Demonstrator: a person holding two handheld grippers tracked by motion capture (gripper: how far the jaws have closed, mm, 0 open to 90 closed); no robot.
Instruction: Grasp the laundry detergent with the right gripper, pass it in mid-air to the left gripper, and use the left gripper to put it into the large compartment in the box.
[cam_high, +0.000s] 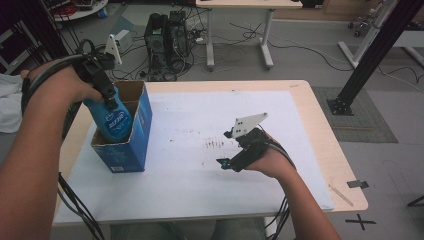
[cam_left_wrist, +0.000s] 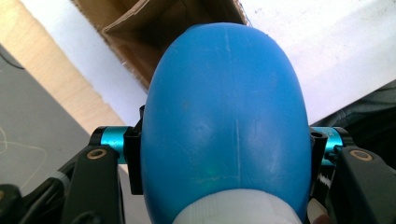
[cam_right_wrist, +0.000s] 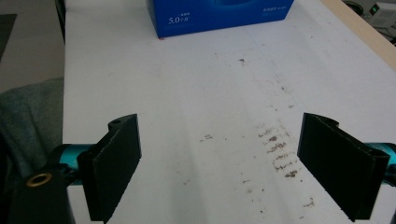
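Note:
A blue plastic bottle with a white label hangs bottom-down in the open top of a blue cardboard box at the table's left. My left gripper is shut on the bottle's upper part. In the left gripper view the bottle bulges between the two black jaws, with the box's brown inside beyond it. My right gripper rests low over the white sheet near the table's middle right. Its pads stand wide open with nothing between them.
A white sheet covers most of the wooden table and carries brown smudges near the right gripper. The blue box's side faces the right gripper. Computer towers, cables and table legs stand on the floor behind.

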